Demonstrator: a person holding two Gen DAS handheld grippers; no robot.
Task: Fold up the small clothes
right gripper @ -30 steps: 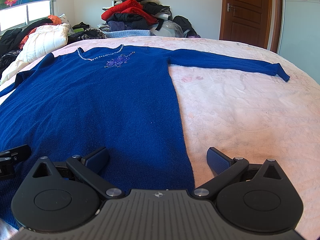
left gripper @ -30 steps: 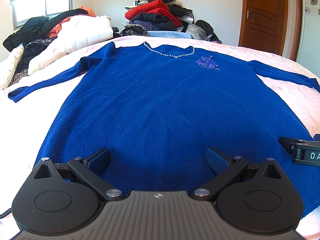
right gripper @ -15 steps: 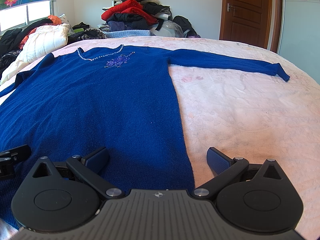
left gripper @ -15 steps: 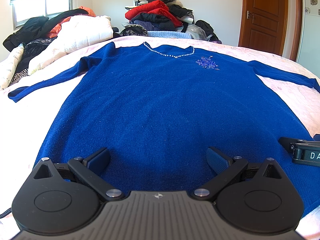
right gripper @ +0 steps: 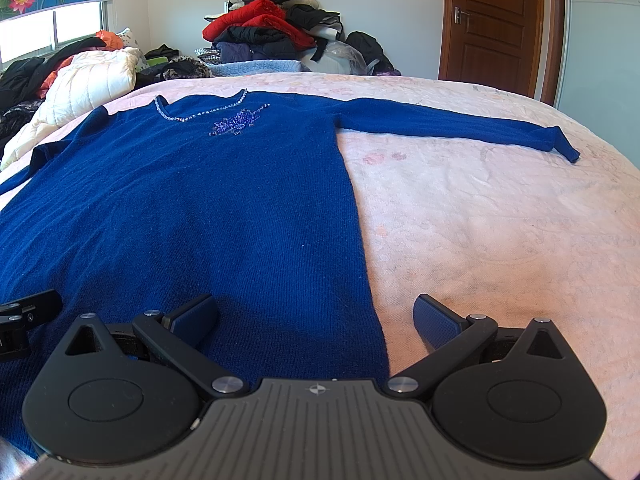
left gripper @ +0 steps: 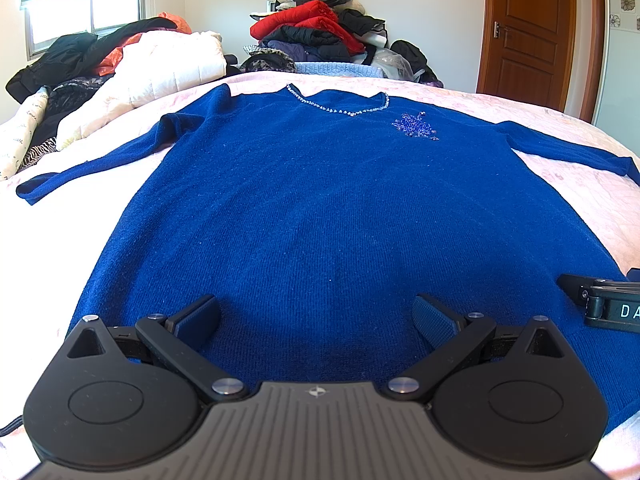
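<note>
A royal-blue long-sleeved sweater [left gripper: 320,208] lies flat, face up, on the pale pink bed [left gripper: 592,200], neckline far, hem near me, both sleeves spread out. It also shows in the right wrist view [right gripper: 192,216], with its right sleeve [right gripper: 460,128] stretched across the bed. My left gripper [left gripper: 316,320] is open and empty, low over the hem's middle. My right gripper [right gripper: 316,320] is open and empty, straddling the sweater's right side edge near the hem. Each gripper's tip shows in the other's view: the right one [left gripper: 600,304] and the left one [right gripper: 24,316].
A tall heap of red and dark clothes [left gripper: 320,36] stands beyond the bed's far end. White quilted bedding and dark garments [left gripper: 120,76] pile up at the far left. A brown wooden door [left gripper: 532,28] is at the far right.
</note>
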